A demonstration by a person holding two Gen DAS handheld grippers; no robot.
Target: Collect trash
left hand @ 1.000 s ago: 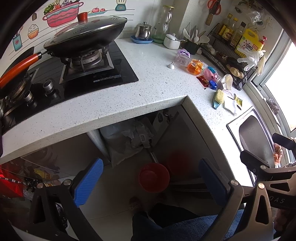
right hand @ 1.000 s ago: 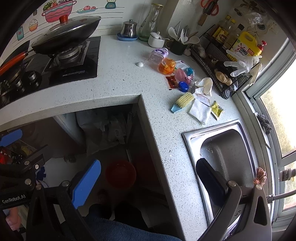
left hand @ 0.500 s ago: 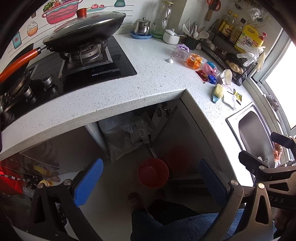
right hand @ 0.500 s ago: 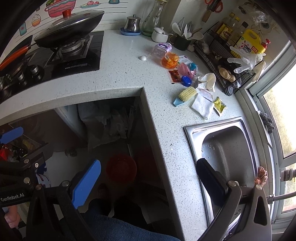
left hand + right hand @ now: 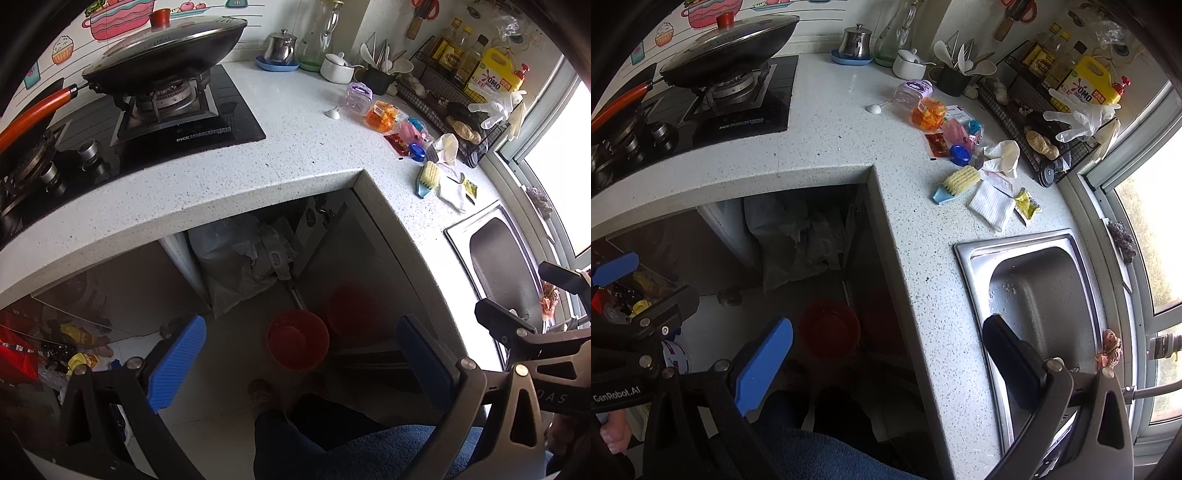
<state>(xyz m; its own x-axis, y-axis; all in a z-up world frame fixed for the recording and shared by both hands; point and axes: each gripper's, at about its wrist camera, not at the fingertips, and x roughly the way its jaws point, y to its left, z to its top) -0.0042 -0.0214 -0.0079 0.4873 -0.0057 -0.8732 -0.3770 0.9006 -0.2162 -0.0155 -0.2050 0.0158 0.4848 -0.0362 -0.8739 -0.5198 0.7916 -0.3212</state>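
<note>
A pile of trash lies on the white speckled counter (image 5: 827,147) near the wire rack: an orange wrapper (image 5: 928,114), a pink wrapper (image 5: 955,132), a red sachet (image 5: 937,144), a blue cap (image 5: 959,155), a crumpled white glove (image 5: 1003,153), a yellow sachet (image 5: 1027,203). The pile also shows in the left wrist view (image 5: 410,133). A red bin (image 5: 297,339) stands on the floor under the counter corner; it also shows in the right wrist view (image 5: 829,328). My left gripper (image 5: 295,362) is open and empty, above the floor. My right gripper (image 5: 886,362) is open and empty, over the counter's front edge.
A lidded wok (image 5: 162,59) sits on the gas hob (image 5: 177,122) at the left. A steel sink (image 5: 1041,295) is at the right. A scrub brush (image 5: 956,182) and white cloth (image 5: 991,203) lie beside the trash. A wire rack (image 5: 1034,122) holds bottles. A grey bag (image 5: 243,266) sits under the counter.
Both grippers have moved slightly forward toward the counter; the counter and trash pile appear a little closer. Both stay open and empty.
</note>
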